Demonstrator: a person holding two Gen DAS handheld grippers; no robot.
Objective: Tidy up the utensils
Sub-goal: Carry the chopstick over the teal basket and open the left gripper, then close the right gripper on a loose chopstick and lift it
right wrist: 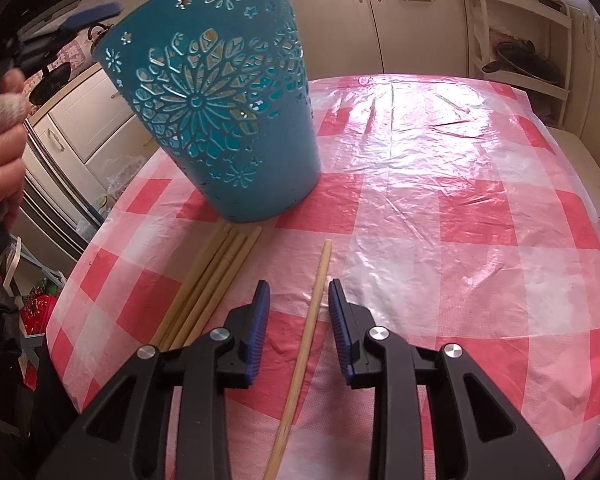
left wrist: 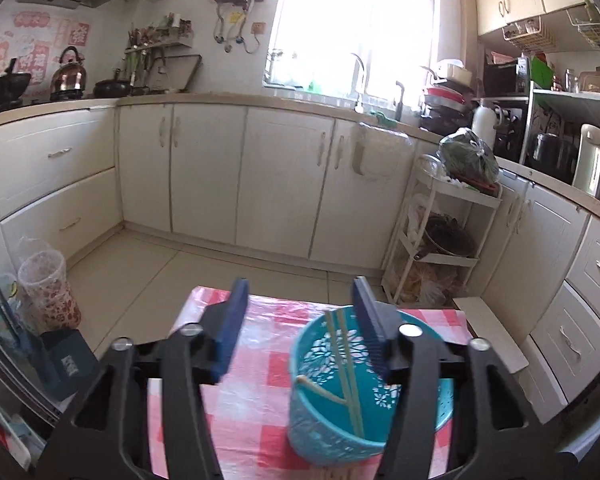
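A teal cut-out basket (right wrist: 224,120) stands on the pink checked tablecloth (right wrist: 440,184). In the left wrist view the basket (left wrist: 328,420) holds several bamboo chopsticks (left wrist: 346,364). My left gripper (left wrist: 300,304) is open and empty, above the basket's left side, its right finger over the rim. My right gripper (right wrist: 298,292) is open, low over the table, its fingers on either side of a single chopstick (right wrist: 306,336) lying on the cloth. A bundle of several chopsticks (right wrist: 208,284) lies to its left, in front of the basket. My left gripper (right wrist: 80,20) also shows beyond the basket.
White kitchen cabinets (left wrist: 204,172) line the room beyond the table. A white shelf cart (left wrist: 440,240) stands at the right, a lined waste bin (left wrist: 46,292) on the floor at the left. The table's far edge (left wrist: 320,300) is near.
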